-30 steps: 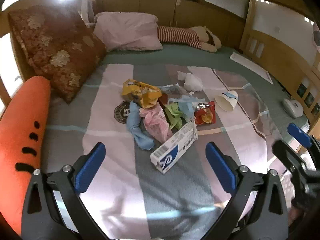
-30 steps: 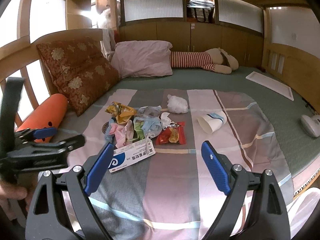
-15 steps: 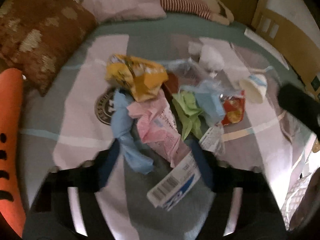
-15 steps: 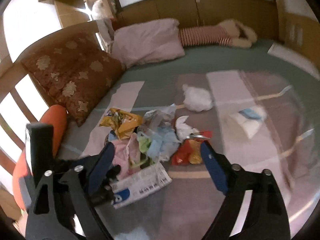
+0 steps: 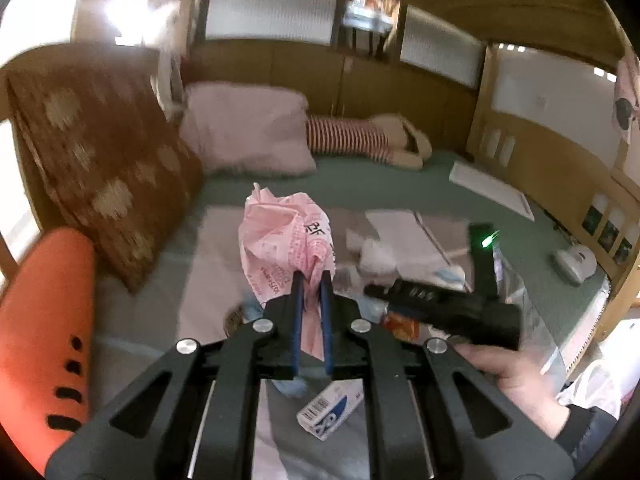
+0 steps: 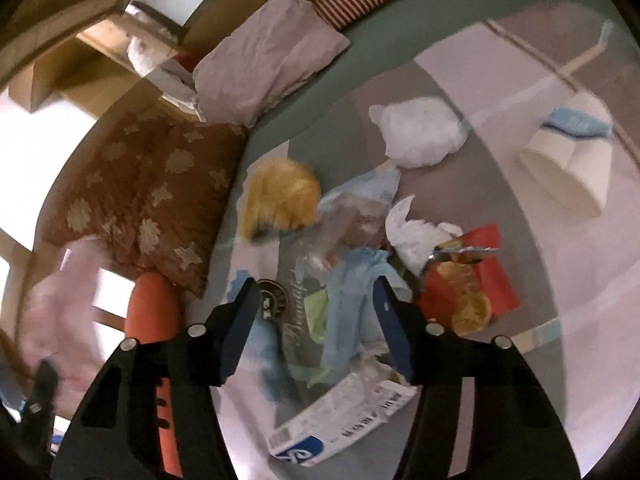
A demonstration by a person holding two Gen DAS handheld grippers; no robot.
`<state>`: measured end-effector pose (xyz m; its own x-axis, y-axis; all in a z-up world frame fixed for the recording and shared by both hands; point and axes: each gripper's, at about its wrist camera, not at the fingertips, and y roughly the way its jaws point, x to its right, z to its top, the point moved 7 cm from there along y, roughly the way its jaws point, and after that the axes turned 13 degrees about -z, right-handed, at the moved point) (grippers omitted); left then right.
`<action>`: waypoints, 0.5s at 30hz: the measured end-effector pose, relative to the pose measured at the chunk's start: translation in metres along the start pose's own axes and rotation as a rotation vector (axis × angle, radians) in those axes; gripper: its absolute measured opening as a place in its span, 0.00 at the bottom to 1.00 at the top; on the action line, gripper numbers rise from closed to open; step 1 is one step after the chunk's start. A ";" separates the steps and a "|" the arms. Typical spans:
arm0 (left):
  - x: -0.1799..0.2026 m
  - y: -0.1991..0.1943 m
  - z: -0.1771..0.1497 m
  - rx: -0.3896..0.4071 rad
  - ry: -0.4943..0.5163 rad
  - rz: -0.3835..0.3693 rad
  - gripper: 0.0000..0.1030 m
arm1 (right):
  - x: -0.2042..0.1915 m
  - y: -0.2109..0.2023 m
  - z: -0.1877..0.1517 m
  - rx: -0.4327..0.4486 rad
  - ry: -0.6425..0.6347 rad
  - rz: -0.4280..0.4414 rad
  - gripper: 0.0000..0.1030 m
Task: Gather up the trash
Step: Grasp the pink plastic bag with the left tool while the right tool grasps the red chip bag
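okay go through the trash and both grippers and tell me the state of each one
left gripper: shut on the pink bag, just closed.
pink bag: crumpled, lifted off the bed.
right gripper: open, jaws closing over the blue bag.
blue bag: crumpled, lying in the pile.
paper cup: tipped on its side.

No legible text; barcode on white box [image 6: 340, 420]

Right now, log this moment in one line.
left gripper: shut on pink wrapper | right gripper: open, closing over blue wrapper
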<state>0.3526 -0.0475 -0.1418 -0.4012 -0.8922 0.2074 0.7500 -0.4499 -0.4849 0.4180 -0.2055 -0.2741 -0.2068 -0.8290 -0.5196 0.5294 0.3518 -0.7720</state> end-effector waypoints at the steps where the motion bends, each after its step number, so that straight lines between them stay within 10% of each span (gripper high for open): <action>1: -0.001 -0.006 0.003 0.018 0.009 0.006 0.09 | 0.001 0.004 -0.001 -0.008 0.011 -0.010 0.53; 6: -0.007 -0.038 0.010 0.093 0.000 0.005 0.09 | 0.003 0.015 -0.002 -0.032 0.047 -0.006 0.51; 11: -0.009 -0.048 0.011 0.101 -0.005 0.001 0.09 | 0.005 0.026 0.004 -0.026 0.039 -0.018 0.10; 15: -0.009 -0.043 0.005 0.075 -0.009 0.009 0.09 | 0.010 0.021 0.006 0.008 0.020 -0.038 0.01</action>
<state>0.3266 -0.0199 -0.1185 -0.3896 -0.8964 0.2115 0.7909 -0.4433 -0.4219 0.4318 -0.2093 -0.2935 -0.2432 -0.8328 -0.4973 0.5275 0.3167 -0.7883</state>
